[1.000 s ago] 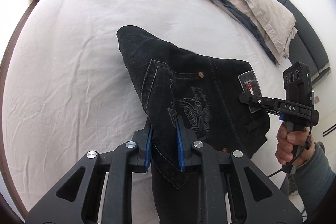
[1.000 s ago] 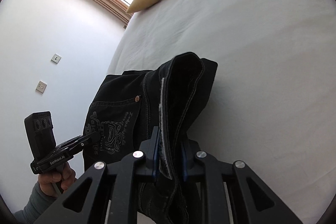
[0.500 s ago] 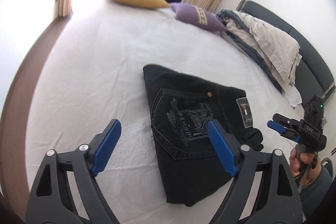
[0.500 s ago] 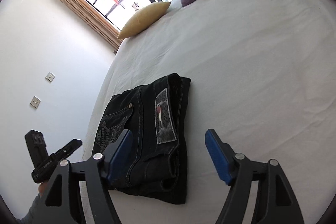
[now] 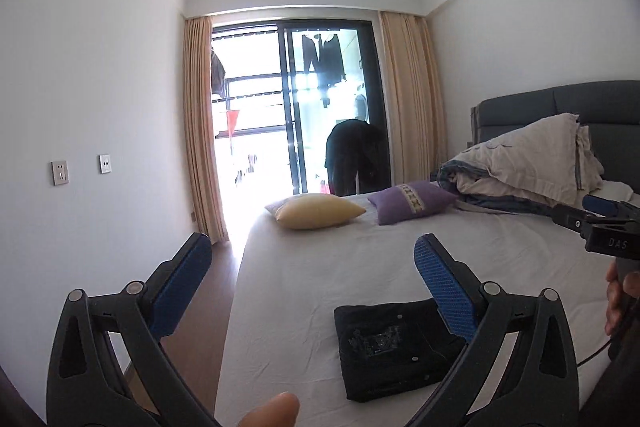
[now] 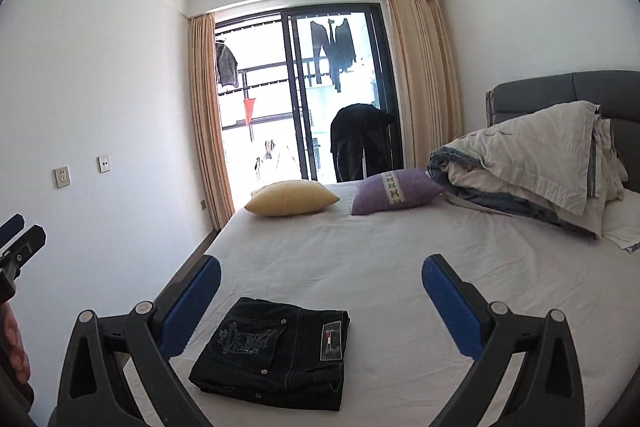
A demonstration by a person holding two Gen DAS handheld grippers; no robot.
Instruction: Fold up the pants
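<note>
I see the pants (image 6: pixel 276 355) folded compactly on the bed (image 6: pixel 400 259), well short of the yellow pillow (image 6: pixel 292 203); both my claws, left claw (image 5: pixel 312 283) and right claw (image 6: pixel 320 303), gape empty. Looks finished.

Left tongs (image 5: pixel 312 271) spread wide, nothing held; folded black pants (image 5: pixel 394 349) laid flat on white bed (image 5: pixel 360 259), partly hidden by right finger.

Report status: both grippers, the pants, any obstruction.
Left gripper open, empty. Right gripper open, empty, above the bed. Black pants folded flat on the sheet, touched by neither. Nothing in the way.
</note>
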